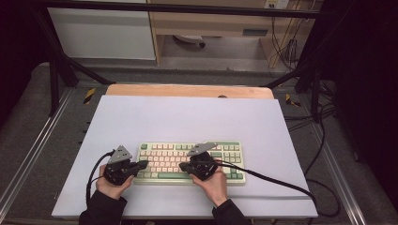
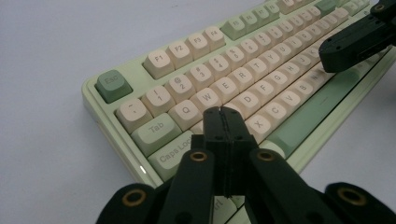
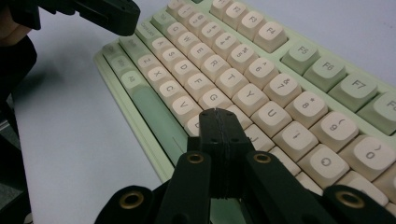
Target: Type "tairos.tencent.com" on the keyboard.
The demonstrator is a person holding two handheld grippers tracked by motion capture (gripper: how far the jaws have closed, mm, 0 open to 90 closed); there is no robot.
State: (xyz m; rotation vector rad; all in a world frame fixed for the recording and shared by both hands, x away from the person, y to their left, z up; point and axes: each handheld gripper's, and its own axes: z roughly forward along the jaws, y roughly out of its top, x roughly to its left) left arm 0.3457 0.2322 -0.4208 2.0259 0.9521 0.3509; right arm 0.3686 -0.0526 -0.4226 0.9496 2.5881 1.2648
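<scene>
The left gripper (image 2: 223, 114) has its jaws pressed together with nothing between them, its tip over the left end of the keyboard (image 2: 243, 79), just above the keys beside Caps Lock. The right gripper (image 3: 219, 116) is likewise closed on nothing, its tip over the lower letter rows near the middle of the keyboard; whether either tip touches a key cannot be told. In the high view the left gripper (image 1: 141, 165) sits at the keyboard's left end and the right gripper (image 1: 184, 166) over its middle, each held by a hand coming in from the near edge.

The keyboard (image 1: 190, 161), pale green with cream keys, lies flat on a white sheet (image 1: 187, 119) that covers the desk (image 1: 187, 90), toward the near side. A wooden strip of the desk shows beyond the sheet. A black cable (image 1: 277, 180) trails from the right gripper across the sheet to the right. A dark frame (image 1: 56, 65) stands around the desk on grey floor, with loose cables (image 1: 324, 126) at the right and a wooden cabinet (image 1: 211, 21) behind.
</scene>
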